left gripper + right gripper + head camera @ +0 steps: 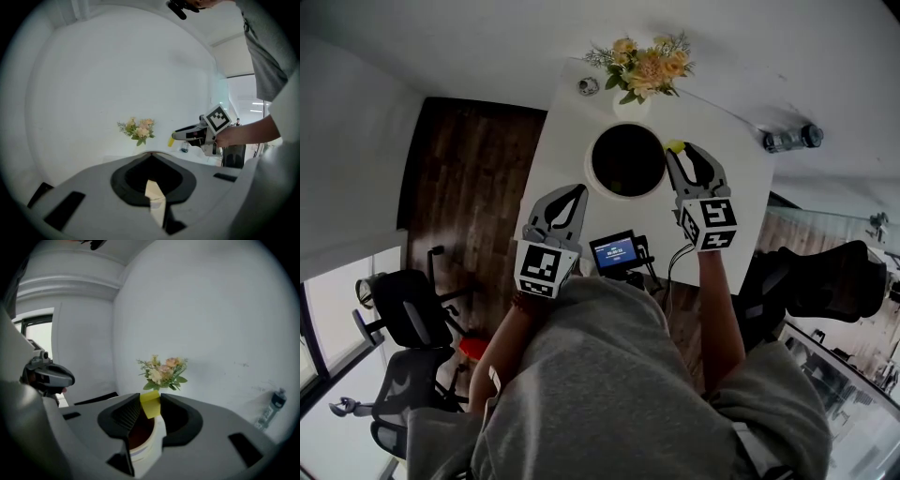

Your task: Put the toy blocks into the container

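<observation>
Yellow block point(150, 405) grasped by right hand-held gripper point(679, 150) beside container point(592, 180) rim; left hand-held gripper point(575, 191) clenched, empty. Released early, block could be bounced off rim onto counter point(562, 141).

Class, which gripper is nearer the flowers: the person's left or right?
Right. The right gripper, gripping a yellow block, is beside the container, close to the flowers. The left gripper sits farther back, on the container's other side.

— Where's the yellow block point(150, 405)?
— Small, squarish (slightly tilted), pinched at the tips of the right gripper point(678, 150), near the container's rim.
— And the container point(140, 452)?
— Round, white-walled, upright, dark inside.
</observation>
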